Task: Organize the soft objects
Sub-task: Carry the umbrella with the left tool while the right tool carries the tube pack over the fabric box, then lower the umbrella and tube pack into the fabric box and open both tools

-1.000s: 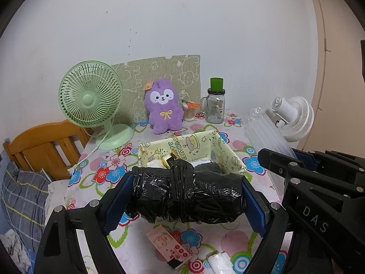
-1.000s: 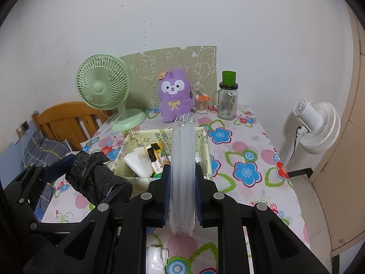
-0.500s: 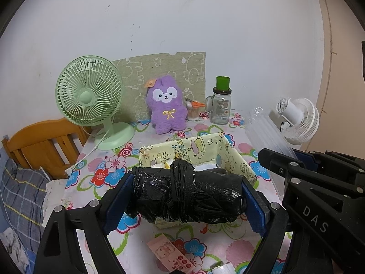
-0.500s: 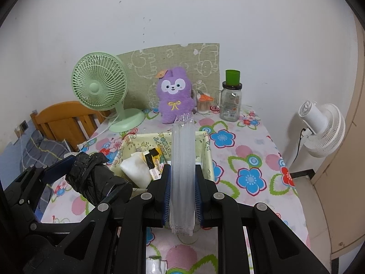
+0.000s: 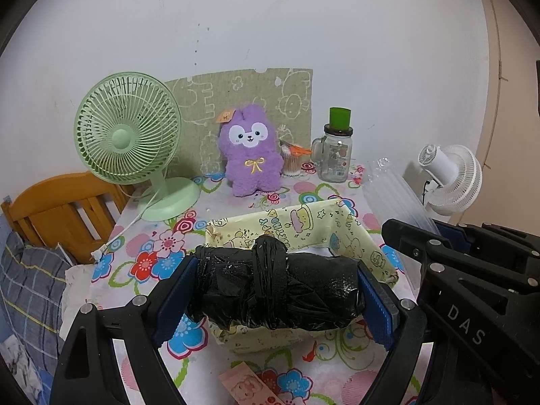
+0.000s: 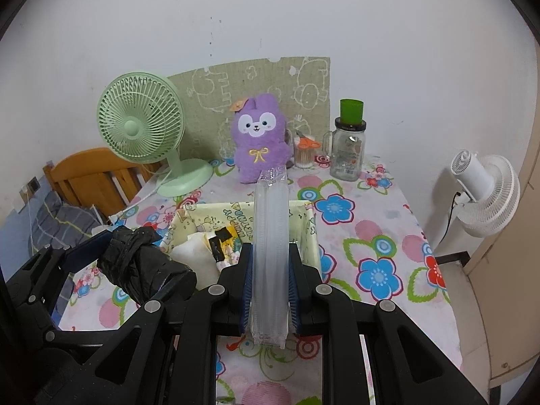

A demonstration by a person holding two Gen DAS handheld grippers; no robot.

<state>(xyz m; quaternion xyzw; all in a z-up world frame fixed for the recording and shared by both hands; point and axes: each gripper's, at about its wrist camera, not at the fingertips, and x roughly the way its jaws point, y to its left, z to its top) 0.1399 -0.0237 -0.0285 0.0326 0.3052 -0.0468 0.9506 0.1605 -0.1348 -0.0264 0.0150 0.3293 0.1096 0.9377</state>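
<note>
The left gripper [image 5: 276, 290] is grasping a black plastic bundle [image 5: 275, 285] over the yellow fabric box [image 5: 351, 226]; the right gripper [image 6: 269, 278] is clenching a clear sleeve [image 6: 270, 236]. A purple plush [image 5: 250, 155] is sitting at twelve o'clock on the floral table [image 6: 378, 236].

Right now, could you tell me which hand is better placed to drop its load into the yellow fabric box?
Probably the left: the left gripper holds the black plastic bundle right over the yellow fabric box, whereas the right gripper's clear plastic stack lies along the box's right edge.

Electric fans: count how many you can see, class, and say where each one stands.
2. A green fan on the table's back left; a white fan beyond the table's right edge.
</note>
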